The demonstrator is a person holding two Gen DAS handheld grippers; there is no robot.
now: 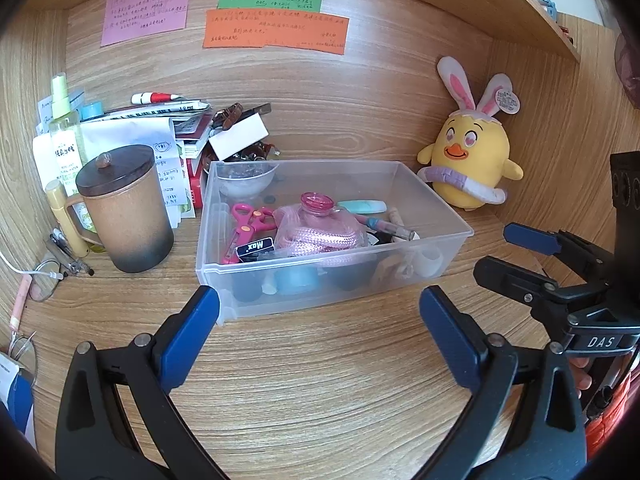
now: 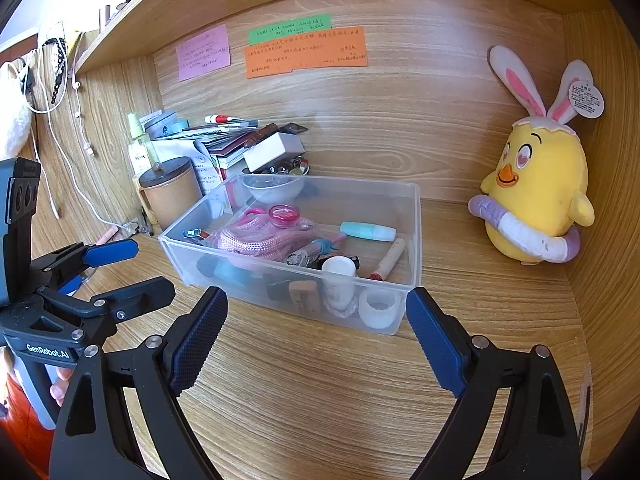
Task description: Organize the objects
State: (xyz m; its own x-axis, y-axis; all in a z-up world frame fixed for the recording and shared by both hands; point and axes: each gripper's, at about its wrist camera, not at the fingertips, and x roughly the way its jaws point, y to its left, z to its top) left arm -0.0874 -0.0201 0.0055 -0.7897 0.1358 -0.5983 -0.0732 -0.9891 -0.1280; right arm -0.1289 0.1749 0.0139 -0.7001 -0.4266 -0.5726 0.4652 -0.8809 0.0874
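Note:
A clear plastic bin (image 1: 436, 208) (image 2: 414, 240) sits on the wooden desk, holding pink scissors (image 1: 248, 220), a pink rope (image 1: 320, 236) (image 2: 256, 240), a pink-capped bottle (image 1: 316, 204), a mint tube (image 2: 368, 231) and several small items. My left gripper (image 1: 320, 316) is open and empty just in front of the bin. My right gripper (image 2: 316, 316) is open and empty, also just in front of the bin. Each gripper shows at the edge of the other's view, the right one (image 1: 516, 252) and the left one (image 2: 132, 268).
A brown lidded mug (image 1: 124, 208) (image 2: 172, 192), a spray bottle (image 1: 66, 132), and a messy pile of papers and books (image 1: 168, 128) (image 2: 224, 140) stand left of the bin. A yellow chick plush (image 1: 472, 160) (image 2: 536, 200) sits in the right corner. Sticky notes (image 1: 276, 28) hang on the back wall.

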